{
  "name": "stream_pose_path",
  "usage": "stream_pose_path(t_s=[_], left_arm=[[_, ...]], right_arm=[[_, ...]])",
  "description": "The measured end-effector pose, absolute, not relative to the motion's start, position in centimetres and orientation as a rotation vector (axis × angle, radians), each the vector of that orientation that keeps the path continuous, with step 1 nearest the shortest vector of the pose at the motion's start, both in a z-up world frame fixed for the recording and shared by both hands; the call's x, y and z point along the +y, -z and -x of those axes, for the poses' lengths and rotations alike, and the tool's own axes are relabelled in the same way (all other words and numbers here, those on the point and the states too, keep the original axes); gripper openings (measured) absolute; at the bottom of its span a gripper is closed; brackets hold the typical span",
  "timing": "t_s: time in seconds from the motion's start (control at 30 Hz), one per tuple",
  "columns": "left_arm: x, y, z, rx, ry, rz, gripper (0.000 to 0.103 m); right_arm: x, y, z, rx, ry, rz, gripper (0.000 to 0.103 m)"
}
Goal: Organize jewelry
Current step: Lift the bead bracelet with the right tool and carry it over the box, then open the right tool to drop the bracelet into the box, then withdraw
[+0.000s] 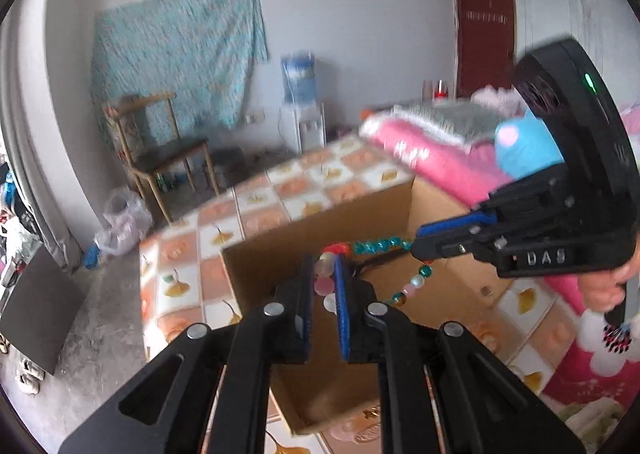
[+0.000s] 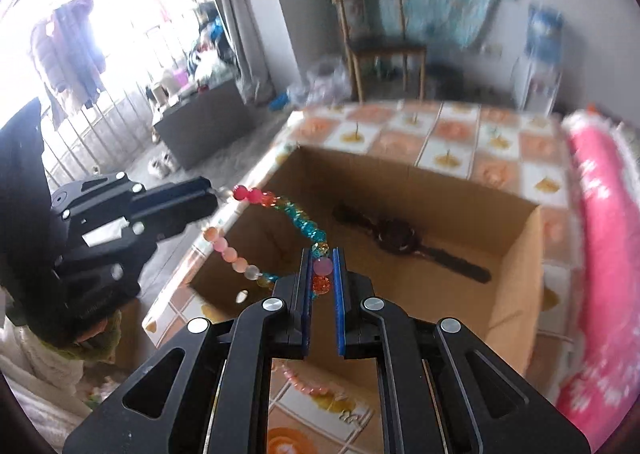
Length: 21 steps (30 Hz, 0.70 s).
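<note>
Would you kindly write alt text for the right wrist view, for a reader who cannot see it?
The right gripper pinches a multicoloured bead bracelet above an open cardboard box, while the left gripper grips the bracelet's other end. A dark wristwatch lies inside the box, which sits on a checked floral tablecloth.

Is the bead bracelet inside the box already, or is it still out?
Out. The bead bracelet hangs stretched in the air above the cardboard box, pinched between both grippers. Only a dark watch lies on the box floor.
</note>
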State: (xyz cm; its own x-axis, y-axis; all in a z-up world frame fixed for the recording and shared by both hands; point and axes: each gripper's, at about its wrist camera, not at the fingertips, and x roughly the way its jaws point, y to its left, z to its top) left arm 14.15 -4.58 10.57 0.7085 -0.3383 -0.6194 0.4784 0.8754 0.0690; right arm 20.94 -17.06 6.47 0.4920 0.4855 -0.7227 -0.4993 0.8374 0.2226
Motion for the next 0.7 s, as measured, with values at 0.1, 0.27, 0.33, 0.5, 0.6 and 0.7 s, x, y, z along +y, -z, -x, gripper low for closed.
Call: stream_pose_path(t_s=[0.1, 0.27, 0.33, 0.5, 0.6, 0.7], left_arm=[[-5.7, -7.7, -17.6, 0.746, 0.455, -0.285, 0.009], [-7.4, -3.1, -21.5, 0.890, 0.438, -0.405, 0.009], [-7.7, -1.8, -22.7, 0.941, 0.431, -0.443, 0.009], [-8.3, 0.1, -24.2, 1.025, 0.413, -0.544, 0.010], [-8.1, 0.3, -24.5, 1.027, 0.400, -0.557, 0.010], [-7.7, 0.0, -24.5, 1.027, 0.396, -0.528, 0.010]], right_arm=[[-16.1, -3.2, -25.3, 1.024, -0.618, 0.001, 0.008], [-14.2, 1.4, -29.4, 1.228, -0.639, 0.007, 0.008], [-13.4, 2.9, -30.8, 1.292, -0.642, 0.028, 0.008], [-12.2, 5.8, -33.2, 1.391, -0.626, 0.045, 0.008], [-12.2, 7.2, -33.9, 1.442, -0.623, 0.005, 0.010], [-12.6, 7.7, -34.0, 1.451, -0.620, -0.026, 0.017]])
